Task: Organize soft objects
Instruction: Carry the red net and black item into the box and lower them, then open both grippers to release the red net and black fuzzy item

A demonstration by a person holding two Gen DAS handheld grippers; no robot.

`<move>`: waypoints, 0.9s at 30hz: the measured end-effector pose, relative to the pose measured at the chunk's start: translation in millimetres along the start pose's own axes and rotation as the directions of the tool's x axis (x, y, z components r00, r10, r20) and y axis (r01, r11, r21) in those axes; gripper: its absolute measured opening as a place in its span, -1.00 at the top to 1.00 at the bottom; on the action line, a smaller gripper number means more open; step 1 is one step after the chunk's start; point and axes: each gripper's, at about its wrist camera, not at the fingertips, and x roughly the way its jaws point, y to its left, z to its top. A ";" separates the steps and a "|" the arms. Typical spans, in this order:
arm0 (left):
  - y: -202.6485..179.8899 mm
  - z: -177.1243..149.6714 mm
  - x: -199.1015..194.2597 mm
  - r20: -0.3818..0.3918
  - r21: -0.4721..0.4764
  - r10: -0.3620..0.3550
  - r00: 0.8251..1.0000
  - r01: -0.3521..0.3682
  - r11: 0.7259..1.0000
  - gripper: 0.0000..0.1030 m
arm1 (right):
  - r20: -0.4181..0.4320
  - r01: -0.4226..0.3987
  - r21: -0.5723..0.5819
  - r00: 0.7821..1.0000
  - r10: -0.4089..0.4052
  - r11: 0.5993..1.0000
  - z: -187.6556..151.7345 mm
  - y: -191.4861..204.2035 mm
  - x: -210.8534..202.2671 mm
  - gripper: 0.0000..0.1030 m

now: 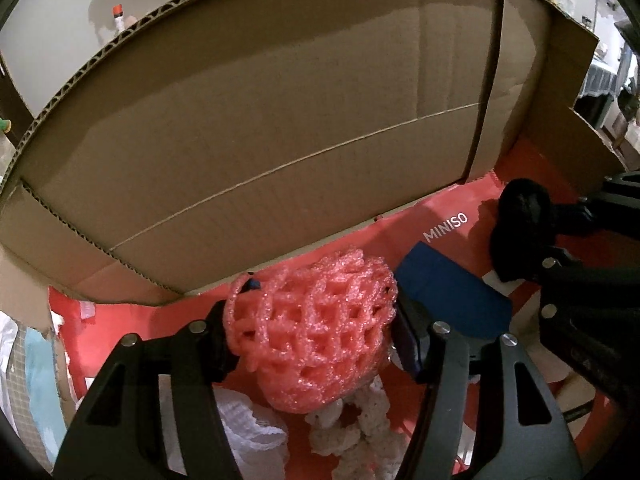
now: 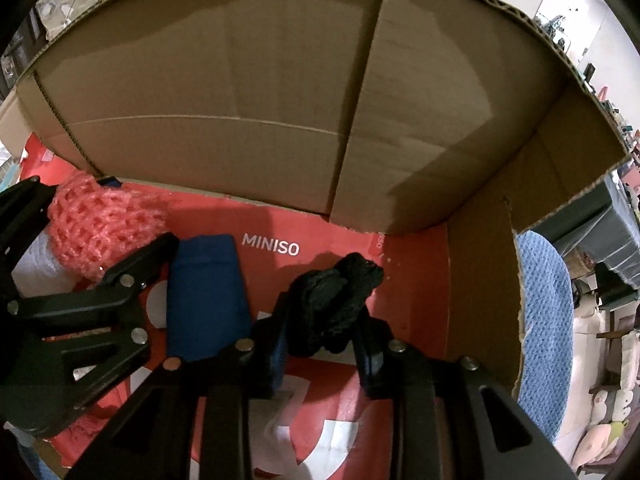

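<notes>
A pink foam net [image 1: 316, 328] sits between the fingers of my left gripper [image 1: 316, 308], which is shut on it just above the box floor. The same pink net [image 2: 92, 228] shows at the left of the right wrist view, with the left gripper [image 2: 88, 236] around it. My right gripper [image 2: 324, 336] is shut on a crumpled black cloth [image 2: 336, 292], low over the red bag. From the left wrist view the black cloth [image 1: 520, 220] and right gripper [image 1: 560, 240] are at the far right. A folded blue cloth [image 2: 204, 300] lies between the two grippers.
Both grippers are inside a cardboard box [image 1: 280, 120] whose tall walls stand close ahead and to the right [image 2: 476, 280]. A red MINISO bag [image 2: 304, 216] lines the floor. White foam nets [image 1: 352, 428] lie under the pink one. A light blue towel [image 2: 544, 320] lies outside the box.
</notes>
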 end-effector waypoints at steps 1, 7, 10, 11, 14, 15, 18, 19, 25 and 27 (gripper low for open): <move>1.2 -0.6 -0.3 0.003 -0.003 -0.004 1.000 0.004 1.000 -0.20 | 0.001 -0.002 0.001 1.000 0.002 1.000 -1.5 3.1 1.3 0.42; 9.6 -2.4 -5.0 0.023 -0.036 -0.034 0.999 0.035 0.999 -0.25 | 0.000 -0.001 0.000 1.000 0.001 1.000 -2.6 4.2 2.7 0.34; 9.7 -2.8 -9.0 0.040 -0.030 -0.033 0.999 0.034 0.999 -0.32 | 0.001 -0.002 -0.002 1.000 0.002 1.000 -3.9 3.2 4.8 0.30; 9.5 -3.0 -10.6 0.048 -0.025 -0.030 0.998 0.032 0.999 -0.36 | 0.001 -0.003 -0.002 1.000 0.003 1.000 -4.2 3.4 4.9 0.28; 7.7 -4.5 -13.1 0.056 -0.020 -0.021 0.998 0.022 1.000 -0.42 | 0.002 0.004 -0.010 1.000 -0.004 1.000 -5.1 1.5 6.7 0.21; 7.1 -4.9 -12.4 0.053 -0.021 -0.025 0.998 0.026 0.999 -0.42 | 0.004 0.008 -0.013 1.000 -0.008 1.000 -5.1 0.0 7.7 0.20; 8.4 -4.9 -9.0 0.046 -0.027 -0.033 0.998 0.035 0.999 -0.42 | 0.004 0.004 -0.013 1.000 -0.004 1.000 -6.2 3.6 6.3 0.19; 8.3 -4.7 -8.4 0.047 -0.031 -0.035 0.998 0.036 0.999 -0.42 | 0.006 0.000 -0.009 1.000 0.000 1.000 -6.4 4.0 5.5 0.19; 15.3 -2.8 -15.7 0.070 -0.055 -0.043 0.997 0.047 0.997 -0.42 | 0.011 0.003 -0.014 1.000 -0.003 1.000 -8.5 5.7 1.7 0.14; 11.3 -6.4 -22.0 0.078 -0.055 -0.039 0.996 0.044 0.998 -0.42 | 0.018 0.003 -0.015 1.000 -0.003 1.000 -11.2 6.6 -1.4 0.11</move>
